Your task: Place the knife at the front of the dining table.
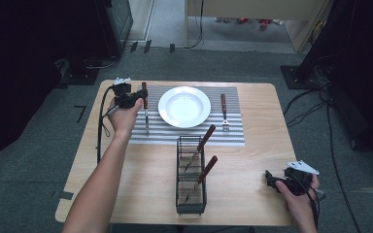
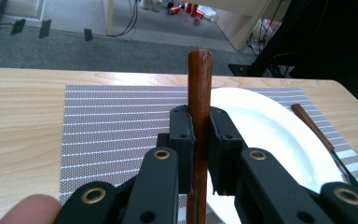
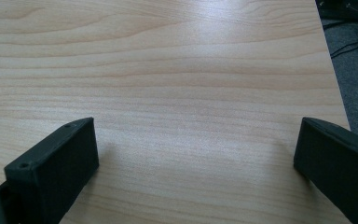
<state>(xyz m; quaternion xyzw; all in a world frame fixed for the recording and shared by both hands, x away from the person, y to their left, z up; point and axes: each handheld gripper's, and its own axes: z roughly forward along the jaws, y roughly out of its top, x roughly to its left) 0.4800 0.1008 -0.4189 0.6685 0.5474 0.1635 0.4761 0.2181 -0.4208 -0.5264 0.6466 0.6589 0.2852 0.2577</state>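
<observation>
Over the striped placemat (image 1: 189,135), just left of the white plate (image 1: 184,107), my left gripper (image 2: 199,140) clamps a wooden-handled knife (image 2: 199,88). Its black pads press both sides of the round, reddish-brown handle, whose blunt end stands clear above them. From the high view the knife (image 1: 145,104) runs lengthwise beside the plate, handle toward the far edge of the table and thin metal blade toward me, while my left gripper (image 1: 135,98) holds it near the handle.

On the plate's other side a fork (image 1: 224,112) with the same brown handle lies flat on the mat. Nearer to me stands a black wire caddy (image 1: 190,204) with two more wooden-handled pieces leaning out of it.

At the near right of the pale, grained wooden table (image 3: 177,70), my right gripper (image 3: 196,158) hangs over bare wood with its jaws spread wide and nothing between them; in the high view my right gripper (image 1: 271,178) sits well apart from the caddy.

The mat is woven, grey with fine white stripes; the plate is glossy, round and shallow.
</observation>
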